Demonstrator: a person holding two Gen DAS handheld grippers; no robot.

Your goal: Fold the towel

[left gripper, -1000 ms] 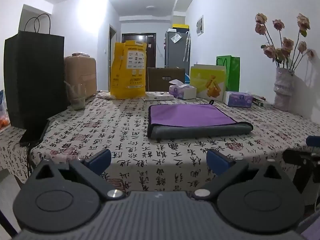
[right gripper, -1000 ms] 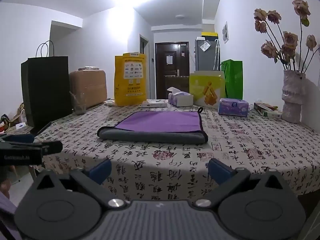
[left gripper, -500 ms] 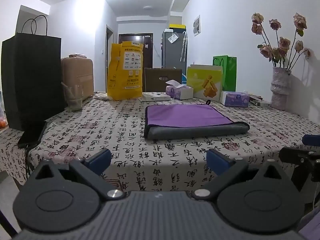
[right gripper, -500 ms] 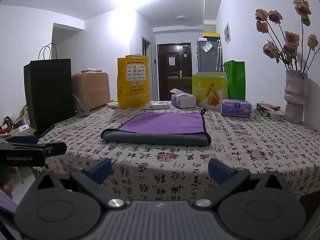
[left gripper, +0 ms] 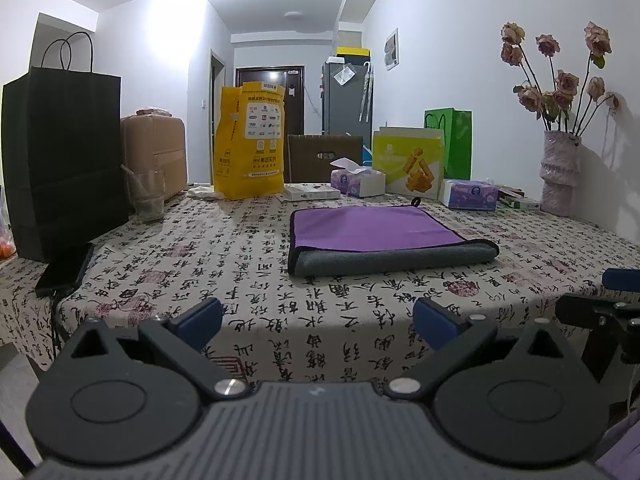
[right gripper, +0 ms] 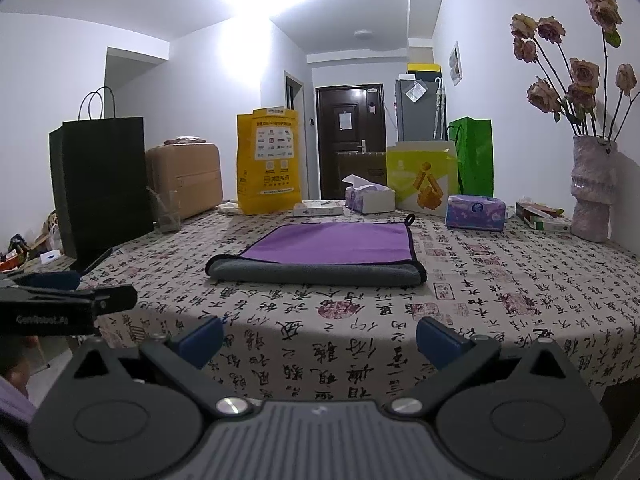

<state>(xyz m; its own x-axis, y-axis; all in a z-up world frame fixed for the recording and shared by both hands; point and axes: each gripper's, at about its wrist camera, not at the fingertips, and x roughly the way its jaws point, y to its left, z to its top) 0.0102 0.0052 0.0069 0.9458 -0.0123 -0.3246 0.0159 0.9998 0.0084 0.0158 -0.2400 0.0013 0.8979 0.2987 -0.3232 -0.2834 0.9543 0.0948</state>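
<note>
At the bottom of the left wrist view the left gripper (left gripper: 317, 316) hangs off the near edge of the table (left gripper: 256, 320), jaws spread wide and grasping nothing; at the bottom of the right wrist view the right gripper (right gripper: 319, 334) is likewise parted and empty, and each tool shows at the lower side margin of the other's frame. Beyond both, at mid-frame, the towel (left gripper: 380, 236) lies flat on the calligraphy-print tablecloth (right gripper: 500, 300), well apart from either pair of fingertips; it appears folded once already, purple face up, its grey rolled fold (right gripper: 316, 271) toward the cameras and its hanging loop (right gripper: 409, 219) at the far right corner. The long axis of the towel runs left to right across both frames, square to the line of the fingers; it sits ahead and right of centre for the left gripper, almost dead ahead for the right, so neither looks clearly the nearer, and a further fold would likely mean bringing one short end across to the other. Further back, at the left of the left wrist view, stand a black paper bag (left gripper: 60, 160) and a glass (left gripper: 147, 196); behind the towel are a yellow bag (left gripper: 250, 142) and tissue boxes (right gripper: 475, 212); at the far right, a vase of dried roses (right gripper: 593, 188) against the wall.
</note>
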